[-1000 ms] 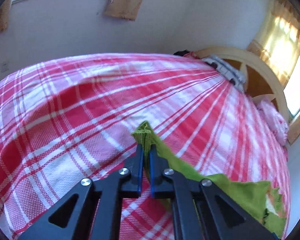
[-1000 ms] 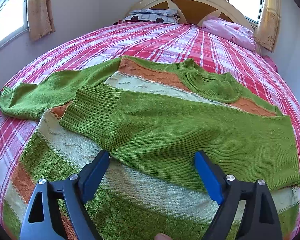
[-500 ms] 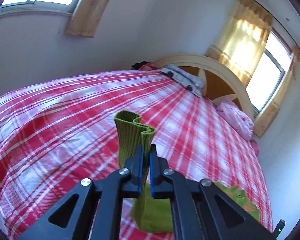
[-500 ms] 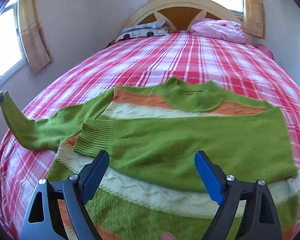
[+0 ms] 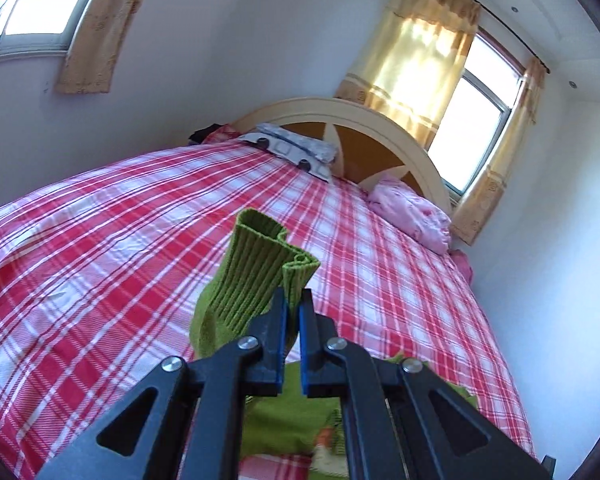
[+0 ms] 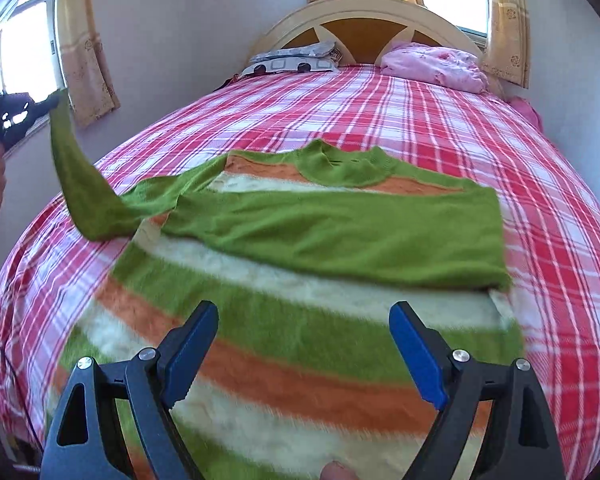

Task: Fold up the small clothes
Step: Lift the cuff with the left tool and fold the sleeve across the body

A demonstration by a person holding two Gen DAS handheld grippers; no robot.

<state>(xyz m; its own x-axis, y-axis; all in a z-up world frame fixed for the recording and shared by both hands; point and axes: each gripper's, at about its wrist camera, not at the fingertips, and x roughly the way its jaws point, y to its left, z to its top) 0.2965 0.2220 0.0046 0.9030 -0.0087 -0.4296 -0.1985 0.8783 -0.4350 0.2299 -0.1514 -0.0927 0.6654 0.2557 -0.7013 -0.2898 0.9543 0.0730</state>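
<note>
Now the left hand-held gripper (image 5: pixel 292 312) is clamped on the ribbed cuff (image 5: pixel 260 264) of the sweater's (image 6: pixel 300 280) left sleeve (image 6: pixel 76 184) and has raised it well clear of the bed (image 6: pixel 420 128); 1 s ago the cuff lay almost flat on the plaid cover. Judged from this, the sleeve is ready to be carried inward across the body. The right sleeve (image 6: pixel 340 236) already lies folded across the chest. The right hand-held gripper (image 6: pixel 304 344) hovers over the lower stripes, jaws spread wide, holding nothing. A grey patterned pillow (image 6: pixel 296 60) and a pink bundle (image 6: pixel 436 64) sit by the headboard, well apart from the sweater. Nothing blocks the fold path.
</note>
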